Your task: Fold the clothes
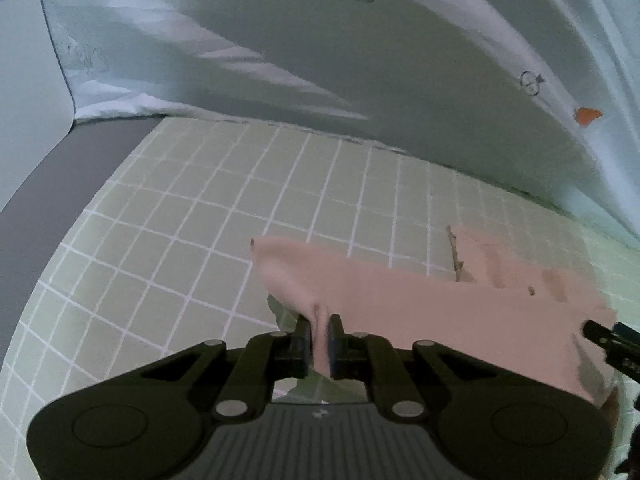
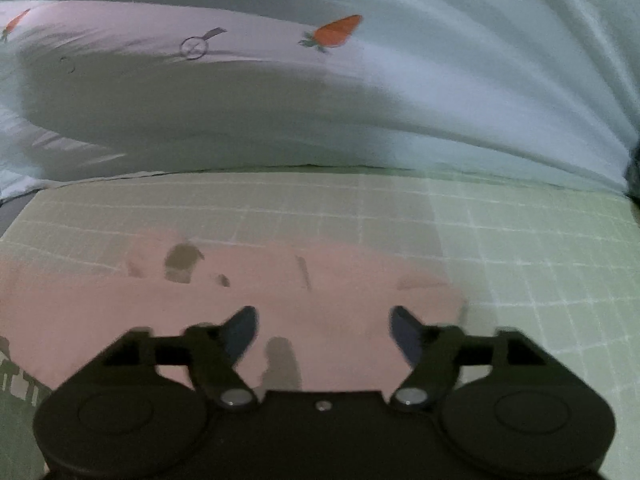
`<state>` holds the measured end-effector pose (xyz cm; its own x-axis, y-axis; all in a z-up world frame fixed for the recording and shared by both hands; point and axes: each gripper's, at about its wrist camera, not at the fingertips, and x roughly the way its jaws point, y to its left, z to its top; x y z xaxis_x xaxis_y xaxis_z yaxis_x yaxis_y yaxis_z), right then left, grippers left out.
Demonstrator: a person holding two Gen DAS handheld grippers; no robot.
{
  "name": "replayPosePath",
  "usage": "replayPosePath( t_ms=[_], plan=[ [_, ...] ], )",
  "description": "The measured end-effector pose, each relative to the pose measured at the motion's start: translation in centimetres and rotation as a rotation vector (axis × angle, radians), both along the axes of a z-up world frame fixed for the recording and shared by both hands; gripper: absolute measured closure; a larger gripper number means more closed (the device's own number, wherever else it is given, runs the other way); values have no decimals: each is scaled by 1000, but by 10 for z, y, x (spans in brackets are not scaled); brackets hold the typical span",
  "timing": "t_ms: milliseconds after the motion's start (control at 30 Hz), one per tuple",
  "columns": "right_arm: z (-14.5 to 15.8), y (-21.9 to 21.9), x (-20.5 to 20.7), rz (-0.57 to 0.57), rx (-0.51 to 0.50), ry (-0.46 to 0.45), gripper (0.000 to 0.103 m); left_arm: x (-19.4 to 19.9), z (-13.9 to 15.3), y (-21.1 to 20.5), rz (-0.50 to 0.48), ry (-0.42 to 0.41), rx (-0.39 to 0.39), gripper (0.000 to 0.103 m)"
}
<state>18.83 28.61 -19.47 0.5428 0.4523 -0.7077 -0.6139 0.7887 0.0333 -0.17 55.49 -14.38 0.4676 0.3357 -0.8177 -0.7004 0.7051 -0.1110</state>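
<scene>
Green gridded mat (image 1: 168, 216) lies under your work, with a pale carrot-print sheet (image 2: 280, 92) bunched behind it. Your left gripper (image 1: 319, 340) is clenched on a raised fold of the pink garment (image 1: 440, 304), which spreads away to the right across the mat. Your right gripper (image 2: 324, 334) hangs over that garment with jaws spread wide and, as far as the blur allows, nothing pinched.

My left gripper (image 1: 319, 334) had its jaws pinched tight on a raised fold of the pink garment (image 1: 420, 300), which trailed off to the right across the green grid mat (image 1: 168, 232). A pale sheet (image 1: 320, 60) with a carrot print (image 1: 587, 115) hung behind the mat.
</scene>
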Motion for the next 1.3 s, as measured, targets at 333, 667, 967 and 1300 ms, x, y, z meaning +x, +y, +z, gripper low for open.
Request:
replayPosePath(
  t_ms=[333, 667, 967, 1300],
  plan=[
    [-29, 31, 13, 76, -35, 89, 3, -7, 4, -5, -16, -15, 16, 94],
    [-15, 14, 4, 51, -8, 36, 96, -6, 22, -16, -50, -52, 51, 94],
    [21, 3, -10, 27, 21, -70, 98, -15, 54, -26, -71, -121, 92, 94],
    [52, 3, -13, 9, 96, -88, 98, -31, 75, -22, -43, -200, 97, 94]
  ],
)
